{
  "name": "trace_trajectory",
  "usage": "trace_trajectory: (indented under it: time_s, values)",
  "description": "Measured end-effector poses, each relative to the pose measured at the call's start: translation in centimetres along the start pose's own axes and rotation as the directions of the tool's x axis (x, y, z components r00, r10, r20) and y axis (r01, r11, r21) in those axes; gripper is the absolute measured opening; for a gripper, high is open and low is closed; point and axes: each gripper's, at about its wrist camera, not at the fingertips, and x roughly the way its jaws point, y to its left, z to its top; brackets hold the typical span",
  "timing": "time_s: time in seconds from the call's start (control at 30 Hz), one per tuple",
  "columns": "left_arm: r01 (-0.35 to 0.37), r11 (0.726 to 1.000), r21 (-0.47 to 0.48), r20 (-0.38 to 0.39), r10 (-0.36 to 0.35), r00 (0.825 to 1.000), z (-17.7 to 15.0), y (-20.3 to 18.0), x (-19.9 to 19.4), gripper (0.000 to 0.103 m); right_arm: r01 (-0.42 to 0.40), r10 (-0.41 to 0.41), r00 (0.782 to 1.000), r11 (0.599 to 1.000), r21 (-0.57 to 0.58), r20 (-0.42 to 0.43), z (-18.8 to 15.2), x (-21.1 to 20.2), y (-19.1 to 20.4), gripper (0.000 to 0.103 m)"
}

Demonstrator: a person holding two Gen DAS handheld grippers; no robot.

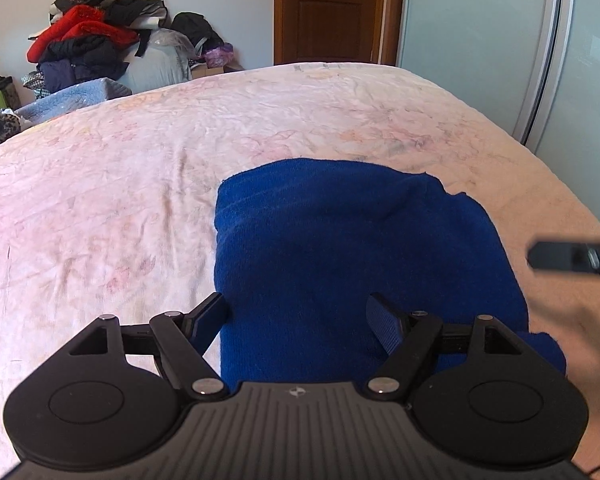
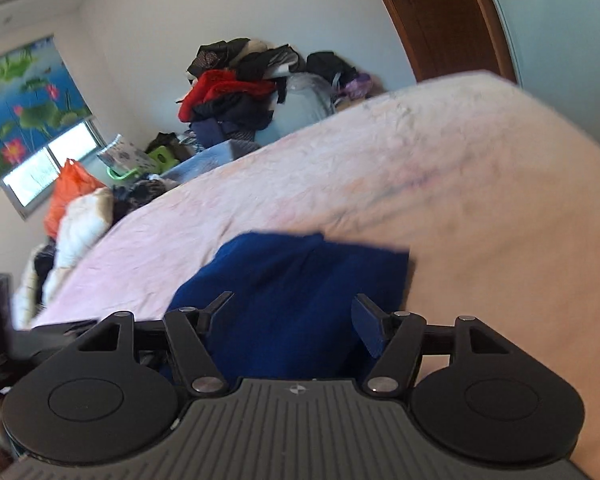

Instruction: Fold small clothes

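Note:
A dark blue folded garment (image 1: 340, 240) lies on the pale pink bedspread (image 1: 120, 180), towards its right side. My left gripper (image 1: 298, 316) hovers over the garment's near edge, open, with its left finger past the cloth's left border and nothing pinched. In the right wrist view, which is tilted and blurred, the same blue garment (image 2: 292, 280) shows under my right gripper (image 2: 294, 312), whose jaws stand apart and hold nothing. A blurred black finger of the right gripper (image 1: 572, 258) enters the left wrist view from the right edge, above a bare hand (image 1: 580, 320).
A heap of red, black and grey clothes (image 1: 100, 40) stands against the far wall beyond the bed. A brown door (image 1: 328, 8) and a frosted sliding wardrobe door (image 1: 500, 40) are at the back right. More bags and clothes (image 2: 76, 200) lie by the window.

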Motion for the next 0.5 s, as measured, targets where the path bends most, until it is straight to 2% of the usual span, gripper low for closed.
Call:
trace_trajectory:
  time_s: [0.07, 0.13, 0.2, 0.23, 0.33, 0.43, 0.47, 0.5]
  values:
    - [-0.009, 1.0, 0.008, -0.001, 0.009, 1.0, -0.2, -0.3, -0.1, 0.077, -0.027, 0.029, 0.999, 0.999, 0.031, -0.044, -1.9, 0.0, 0.0, 0.069]
    - [-0.019, 1.0, 0.012, -0.004, 0.019, 1.0, -0.4, -0.5, -0.1, 0.077, -0.014, 0.015, 0.996, 1.0, 0.023, -0.085, -3.6, 0.6, 0.3, 0.068]
    - [-0.023, 1.0, 0.005, -0.016, 0.023, 1.0, -0.4, -0.4, -0.2, 0.077, 0.01, -0.011, 0.995, 1.0, -0.004, -0.103, -4.7, 1.0, 0.6, 0.039]
    - [-0.022, 1.0, 0.0, -0.023, 0.022, 1.0, -0.5, -0.4, -0.2, 0.077, 0.009, -0.008, 0.994, 1.0, 0.006, -0.107, -5.0, 1.0, 0.5, 0.014]
    - [-0.009, 1.0, -0.016, -0.031, 0.009, 0.999, -0.7, -0.1, -0.5, 0.077, -0.016, 0.017, 0.997, 1.0, 0.012, -0.077, -5.4, -0.6, 0.5, 0.014]
    - [-0.015, 1.0, -0.014, -0.031, 0.014, 0.999, -1.0, -0.4, -0.5, 0.077, 0.008, -0.015, 0.99, 0.998, -0.058, -0.137, -5.8, -0.8, 1.0, 0.014]
    - [-0.023, 1.0, -0.011, -0.03, 0.022, 0.999, -1.1, -0.6, -0.5, 0.077, 0.023, -0.037, 0.986, 0.996, -0.089, -0.164, -5.9, -0.5, 1.1, 0.016]
    - [-0.031, 0.999, -0.006, -0.028, 0.031, 0.999, -1.2, -0.7, -0.4, 0.077, 0.048, -0.063, 0.985, 0.994, -0.097, -0.158, -5.9, -0.6, 1.1, 0.028]
